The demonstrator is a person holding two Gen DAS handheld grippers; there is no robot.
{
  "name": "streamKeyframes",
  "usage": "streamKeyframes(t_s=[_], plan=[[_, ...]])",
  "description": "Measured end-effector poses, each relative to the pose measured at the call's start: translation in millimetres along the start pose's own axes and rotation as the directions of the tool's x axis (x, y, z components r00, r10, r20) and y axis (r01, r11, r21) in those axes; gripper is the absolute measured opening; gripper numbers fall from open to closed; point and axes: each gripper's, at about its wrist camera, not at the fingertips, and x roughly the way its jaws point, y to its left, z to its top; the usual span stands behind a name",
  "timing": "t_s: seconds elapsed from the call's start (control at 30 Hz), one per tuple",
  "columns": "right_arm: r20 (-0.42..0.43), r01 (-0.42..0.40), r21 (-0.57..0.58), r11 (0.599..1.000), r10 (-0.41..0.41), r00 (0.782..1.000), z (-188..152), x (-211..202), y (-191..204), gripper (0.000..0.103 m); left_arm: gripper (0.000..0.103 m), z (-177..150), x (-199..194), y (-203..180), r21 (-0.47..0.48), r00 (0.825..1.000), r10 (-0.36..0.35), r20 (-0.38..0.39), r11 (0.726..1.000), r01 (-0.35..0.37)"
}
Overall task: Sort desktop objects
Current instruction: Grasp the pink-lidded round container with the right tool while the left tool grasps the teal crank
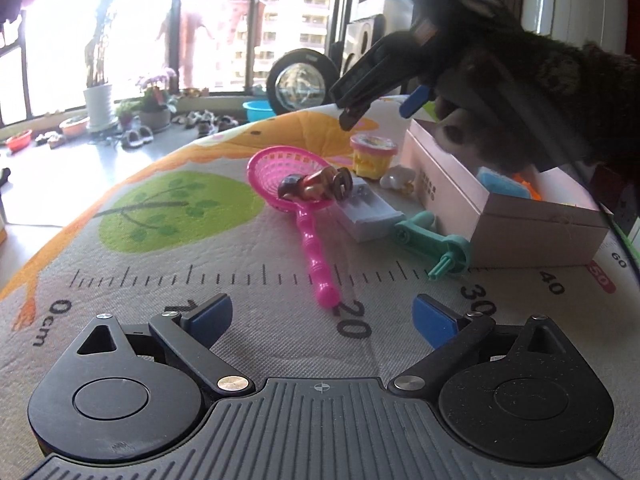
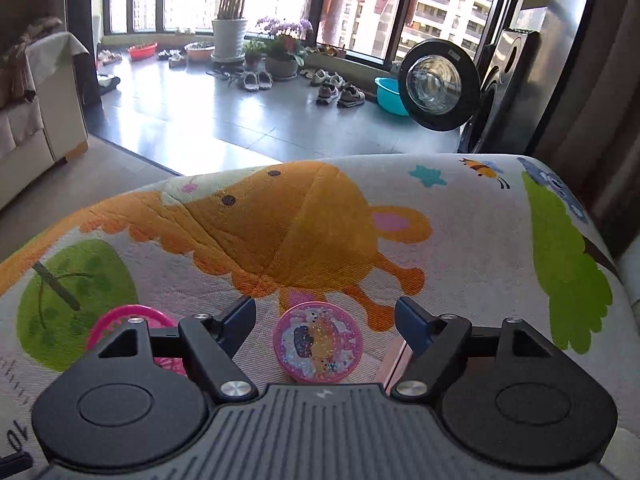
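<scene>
In the left wrist view my left gripper (image 1: 324,316) is open just above the play mat, its fingers either side of the tip of the pink toy net's handle (image 1: 312,256). The net's basket holds a few small brown toys (image 1: 316,188). Beyond lie a grey toy block (image 1: 368,212), a teal toy (image 1: 432,240), a small white toy (image 1: 396,178) and a yellow cup with a pink lid (image 1: 374,154). My right gripper (image 1: 382,110) hovers above that cup. In the right wrist view the right gripper (image 2: 326,320) is open, and the cup's glittery lid (image 2: 318,344) lies below between its fingers, untouched.
A pink cardboard box (image 1: 480,200) with blue and orange items inside stands at the right of the mat; its edge (image 2: 394,360) shows beside the right finger. The cartoon play mat (image 2: 320,220) ends at a far edge, with floor, shoes, plant pots and a washing machine (image 2: 438,84) beyond.
</scene>
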Motion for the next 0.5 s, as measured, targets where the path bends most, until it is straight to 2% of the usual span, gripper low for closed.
streamKeyframes(t_s=[0.07, 0.13, 0.17, 0.37, 0.5], plan=[[-0.045, 0.039, -0.029, 0.999, -0.041, 0.998, 1, 21, 6, 0.076, 0.101, -1, -2, 1, -0.002, 1.000, -0.013, 0.009, 1.000, 0.013], [-0.111, 0.027, -0.029, 0.999, -0.030, 0.993, -1, 33, 8, 0.060, 0.101, -1, -3, 0, 0.004, 1.000, -0.028, 0.013, 1.000, 0.028], [-0.131, 0.014, -0.034, 0.999, -0.019, 0.991, -3, 34, 9, 0.055, 0.101, -1, -4, -1, 0.007, 0.999, -0.034, 0.015, 0.999, 0.034], [-0.147, -0.131, -0.050, 0.990, 0.123, 0.982, -28, -5, 26, 0.055, 0.101, -3, -7, -5, 0.027, 0.998, -0.063, 0.004, 0.998, 0.063], [-0.204, -0.280, -0.044, 0.959, 0.265, 0.942, -56, -39, 40, 0.055, 0.101, -9, -12, -14, 0.067, 0.995, -0.099, -0.023, 0.993, 0.100]])
